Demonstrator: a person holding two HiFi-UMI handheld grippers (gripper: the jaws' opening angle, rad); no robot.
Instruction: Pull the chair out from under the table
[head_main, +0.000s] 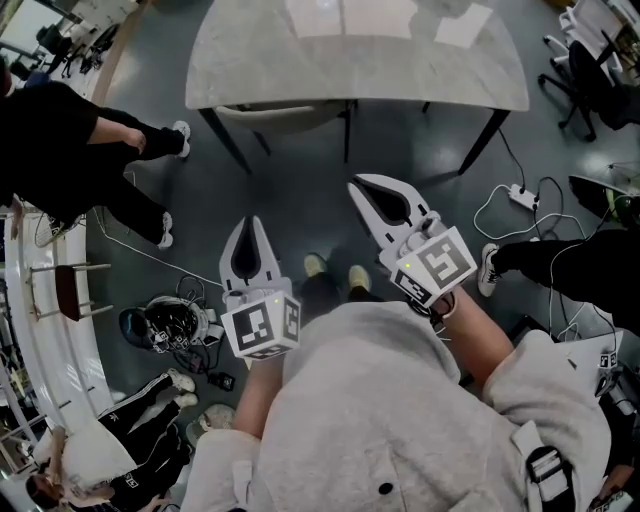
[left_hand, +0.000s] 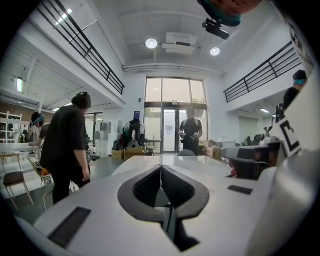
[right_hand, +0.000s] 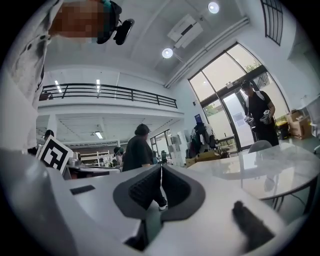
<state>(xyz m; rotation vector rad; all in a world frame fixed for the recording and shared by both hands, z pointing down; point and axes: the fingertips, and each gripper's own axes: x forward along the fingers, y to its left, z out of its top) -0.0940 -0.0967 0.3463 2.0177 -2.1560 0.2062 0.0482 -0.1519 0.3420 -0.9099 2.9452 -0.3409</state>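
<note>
- I am standing back from the marble-top table (head_main: 400, 75), which is lying at 12 o'clock.
- The chair (head_main: 285, 118) is sitting tucked under the table's near edge, at about 11 o'clock. Only its pale curved back is showing, between the 2 near legs.
- I am holding the left gripper (head_main: 252, 232) and the right gripper (head_main: 368, 192) out ahead, both aiming toward 12 o'clock and both well apart from the chair.
- Both are clenched on nothing. In each gripper view the dark pads are meeting along 1 thin seam, with no object between them.
- Progress, as I am judging it: none of the pull is done. The chair is fully in and no contact is made.
- Remaining: closing the gap, opening a jaw pair, taking the chair back, then drawing it toward 6 o'clock.
- I am watching the power strip (head_main: 522, 195) with its cable at 2 o'clock, and the bystander's leg (head_main: 560, 260) at 3 o'clock.
</note>
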